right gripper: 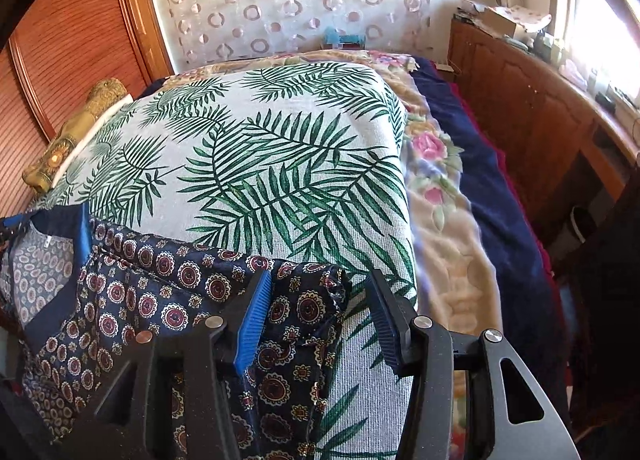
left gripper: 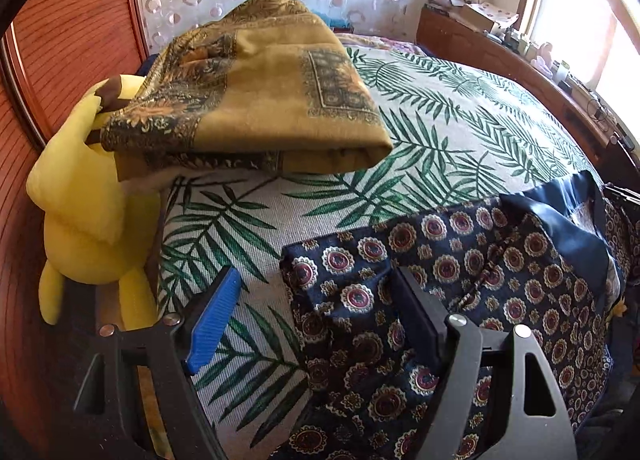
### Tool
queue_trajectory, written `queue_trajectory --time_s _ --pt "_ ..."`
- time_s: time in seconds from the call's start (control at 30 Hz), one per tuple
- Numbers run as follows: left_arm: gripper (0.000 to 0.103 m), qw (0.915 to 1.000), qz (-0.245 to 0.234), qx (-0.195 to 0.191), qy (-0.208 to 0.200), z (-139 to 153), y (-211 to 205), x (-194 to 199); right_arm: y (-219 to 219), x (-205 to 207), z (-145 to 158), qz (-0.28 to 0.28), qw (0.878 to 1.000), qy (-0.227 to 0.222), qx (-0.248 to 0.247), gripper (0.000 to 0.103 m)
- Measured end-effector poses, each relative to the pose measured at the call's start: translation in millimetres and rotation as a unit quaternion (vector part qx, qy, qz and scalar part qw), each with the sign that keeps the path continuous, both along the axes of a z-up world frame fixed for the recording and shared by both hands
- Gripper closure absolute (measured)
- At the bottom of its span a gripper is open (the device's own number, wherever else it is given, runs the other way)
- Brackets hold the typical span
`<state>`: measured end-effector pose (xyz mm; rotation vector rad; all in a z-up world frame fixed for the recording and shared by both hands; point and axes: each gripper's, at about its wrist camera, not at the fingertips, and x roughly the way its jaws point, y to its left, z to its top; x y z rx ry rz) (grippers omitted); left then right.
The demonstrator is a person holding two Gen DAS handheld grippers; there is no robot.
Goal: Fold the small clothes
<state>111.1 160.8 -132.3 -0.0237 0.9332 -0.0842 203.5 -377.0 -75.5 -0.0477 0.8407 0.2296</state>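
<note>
Navy garment (left gripper: 460,288) with medallion print lies rumpled on the palm-leaf cover (left gripper: 440,115), filling the lower right of my left wrist view and the lower left of my right one; a plain navy band (left gripper: 560,215) shows at its far edge. My left gripper (left gripper: 316,324) has its fingers wide apart, the blue pad (left gripper: 214,320) over bare cover, the dark finger (left gripper: 420,320) over the cloth's left corner; whether either touches I cannot tell. My right gripper (right gripper: 320,320) is also spread wide, straddling the cloth's right corner, gripping nothing; its left pad (right gripper: 252,324) sits over the print. A folded mustard cloth (left gripper: 256,99) lies upper centre in the left view, beside a yellow plush (left gripper: 84,199) at left.
</note>
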Motion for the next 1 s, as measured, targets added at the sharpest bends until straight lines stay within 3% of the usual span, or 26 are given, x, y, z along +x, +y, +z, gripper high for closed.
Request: queue_trajectory --time_s 0.13,0.17,0.23,0.3,0.37,0.43,0.7,1.0 --pt "0.034 1.0 -0.009 -0.003 0.002 1.0 -3.7 5.4 5.0 2.0 -1.3 0.006 1.0 0.001 -0.015 0.053" --pt "0.038 0.9999 -0.01 0.0 0.002 1.2 -4.6 6.3 6.7 1.3 -1.5 0.011 1.0 0.0 -0.015 0.057" --pt "0.048 0.9997 -0.02 0.01 0.003 1.8 -10.9 5.4 11.2 -0.7 -1.8 0.028 1.0 -0.003 -0.01 0.083" --pt "0.069 0.9995 -0.027 0.013 0.005 2.5 -13.9 5.0 12.5 -1.4 -2.1 0.035 0.999 0.0 -0.008 0.09" --pt "0.082 0.9992 -0.038 0.005 0.007 4.3 -16.8 3.1 11.2 -1.5 -2.0 0.043 0.999 0.005 0.002 0.093" --pt "0.092 0.9989 -0.038 0.025 -0.003 10.7 -22.9 -3.2 8.6 -4.2 0.3 0.043 0.999 0.001 0.01 0.096" --pt "0.096 0.9943 -0.033 0.016 -0.1 69.6 -29.9 -52.6 -6.8 -48.7 45.1 0.045 0.996 -0.064 0.044 0.097" --pt "0.097 0.9737 -0.039 0.015 -0.224 152.6 -35.5 -113.1 -13.3 -110.8 115.1 0.038 0.989 -0.142 0.028 0.098"
